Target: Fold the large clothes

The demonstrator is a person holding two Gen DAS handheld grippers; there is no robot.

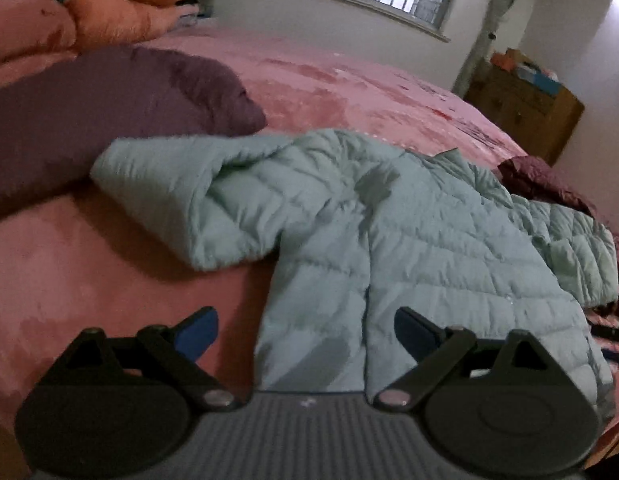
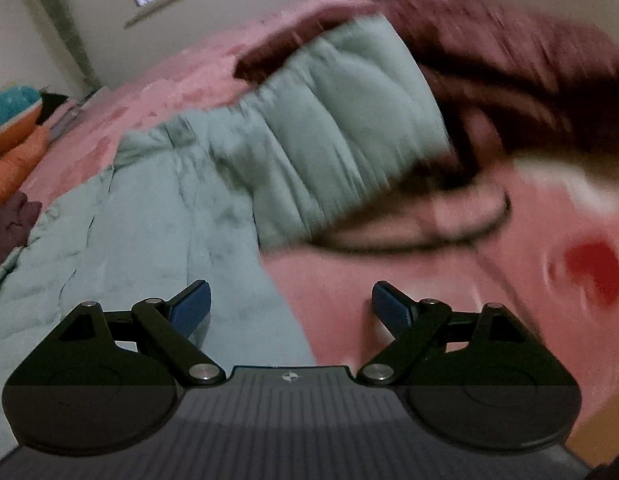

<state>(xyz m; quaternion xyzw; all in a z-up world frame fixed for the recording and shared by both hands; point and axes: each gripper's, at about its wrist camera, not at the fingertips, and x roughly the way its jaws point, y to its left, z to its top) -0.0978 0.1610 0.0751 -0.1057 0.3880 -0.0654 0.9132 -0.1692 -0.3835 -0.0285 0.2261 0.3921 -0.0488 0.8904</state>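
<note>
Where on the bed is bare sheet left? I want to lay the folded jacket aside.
Bare pink sheet stretches beyond the mint puffer jacket toward the window wall, and near the left tongs, below the purple blanket. The maroon garment crowds the jacket's right sleeve.

A bed (image 1: 349, 80) covered in a pink sheet carries everything. A pale green quilted jacket (image 1: 389, 232) lies spread across its near part, one sleeve bent out to the left. A purple blanket (image 1: 89, 120) sits at the left, orange and pink quilts (image 1: 109, 12) at the far left, and a maroon garment (image 1: 545, 180) at the right, beside the jacket.
</note>
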